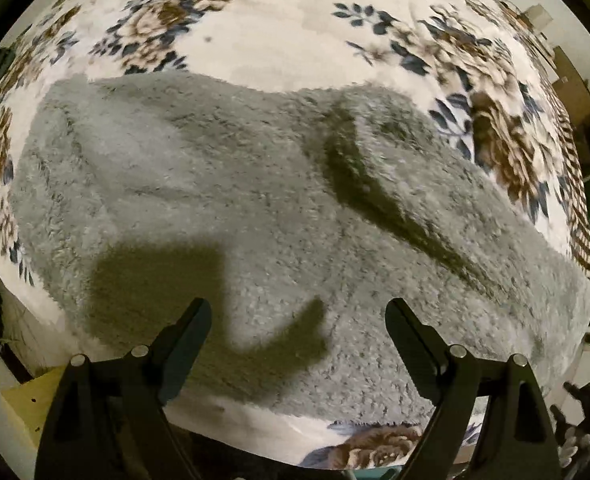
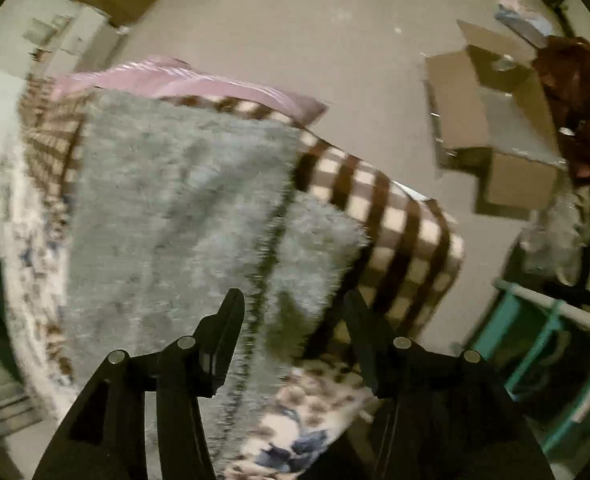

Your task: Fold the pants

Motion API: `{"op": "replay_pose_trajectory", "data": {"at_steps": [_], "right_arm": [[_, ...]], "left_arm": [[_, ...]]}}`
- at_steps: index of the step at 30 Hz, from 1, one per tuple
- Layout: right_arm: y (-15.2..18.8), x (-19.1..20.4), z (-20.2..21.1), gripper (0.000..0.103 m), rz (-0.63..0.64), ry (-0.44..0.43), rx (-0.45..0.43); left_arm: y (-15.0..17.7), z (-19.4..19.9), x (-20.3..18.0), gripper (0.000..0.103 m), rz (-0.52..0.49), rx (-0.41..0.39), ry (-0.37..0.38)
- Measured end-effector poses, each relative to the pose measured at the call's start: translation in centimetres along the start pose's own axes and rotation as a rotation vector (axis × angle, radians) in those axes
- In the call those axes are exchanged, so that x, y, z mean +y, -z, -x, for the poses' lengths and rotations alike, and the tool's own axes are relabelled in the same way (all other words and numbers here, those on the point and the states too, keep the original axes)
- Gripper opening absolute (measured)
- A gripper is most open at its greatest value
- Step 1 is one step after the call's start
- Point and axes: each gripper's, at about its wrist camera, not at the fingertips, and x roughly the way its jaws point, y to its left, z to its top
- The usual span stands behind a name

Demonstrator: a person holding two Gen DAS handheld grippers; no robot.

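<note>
Grey fleece pants (image 1: 223,184), spread over floral blanket (image 1: 279,28) (checked border). Left gripper (image 1: 298,312): fingers spread, empty. Right gripper (image 2: 293,304): fingers spread, empty, above pants' edge.

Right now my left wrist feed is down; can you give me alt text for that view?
Fluffy grey pants lie spread flat across a cream blanket with brown and blue flowers, one fold ridge running diagonally on the right. The left tool hovers over the near edge of the pants, open and holding nothing, casting its shadow on the fabric.
</note>
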Motion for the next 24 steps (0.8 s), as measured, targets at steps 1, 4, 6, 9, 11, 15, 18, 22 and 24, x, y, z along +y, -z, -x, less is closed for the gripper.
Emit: {"op": "replay_pose_trajectory", "data": {"at_steps": [1,4,6,9,11,15,18,22,24], "right_arm": [[0.1,0.2,0.0,0.054,0.009,-0.032,0.000],[1.1,2.2,-1.6,0.054,0.018,-0.110,0.001],[0.8,3.4,-3.1,0.054,0.014,-0.133,-0.014],[0.6,3.6,-6.0,0.009,-0.013,-0.125,0.026],[0.3,4.3,-5.8,0.005,-0.001,-0.085,0.000],[1.7,3.9,-1.1,0.005,0.080,-0.034,-0.103],[2.1,2.9,-1.2,0.005,0.090,0.032,-0.073],[2.9,2.6,-4.4,0.041,0.063,0.028,0.083],[5.3,4.8,-3.9,0.048,0.130,0.001,0.073]], "left_arm": [[0.1,0.1,-0.1,0.089,-0.010,-0.002,-0.003],[0.2,-0.1,-0.4,0.089,-0.027,-0.002,-0.016],[0.4,-0.3,0.0,0.089,-0.025,0.003,-0.023],[0.8,-0.7,0.4,0.089,-0.018,0.013,-0.030],[1.1,-0.7,0.9,0.089,-0.008,0.018,-0.030],[1.6,0.0,2.5,0.089,0.026,0.013,-0.018],[1.9,0.1,4.2,0.089,0.060,0.012,-0.010],[1.9,-0.4,7.1,0.089,0.124,0.023,0.006],[1.9,-0.1,8.7,0.089,0.156,0.018,0.015]]}}
